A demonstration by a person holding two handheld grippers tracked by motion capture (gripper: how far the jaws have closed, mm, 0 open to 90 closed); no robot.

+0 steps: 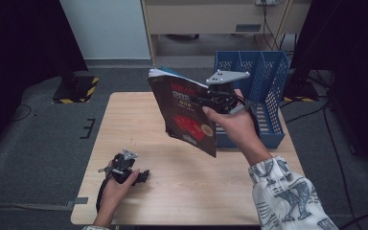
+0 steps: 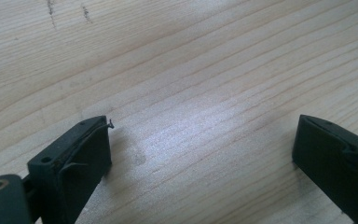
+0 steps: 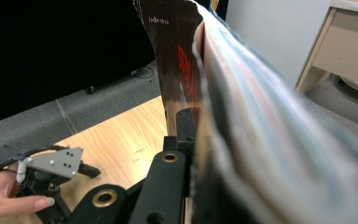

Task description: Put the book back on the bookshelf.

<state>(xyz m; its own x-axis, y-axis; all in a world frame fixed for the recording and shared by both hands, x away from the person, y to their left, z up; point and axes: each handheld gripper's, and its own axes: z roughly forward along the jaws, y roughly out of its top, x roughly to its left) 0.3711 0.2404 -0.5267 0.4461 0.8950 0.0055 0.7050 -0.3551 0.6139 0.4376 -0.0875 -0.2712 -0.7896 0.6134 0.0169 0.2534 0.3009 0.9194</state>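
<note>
Right gripper (image 1: 210,98) clamps the book (image 1: 184,112) aloft (left gripper (image 2: 200,154) gapes wide over table (image 2: 191,70)).

floor: grey carpet (image 1: 38,143) | wall: pale (image 1: 105,28) | beige cabinet (image 1: 206,19) | table: light wood (image 1: 134,120)

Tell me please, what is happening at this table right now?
A person works with two hand-held grippers. The right gripper is shut on a dark book and holds it in the air above the wooden table, beside a blue file rack. The left gripper rests low on the table near the front edge, its jaws open and empty.
</note>
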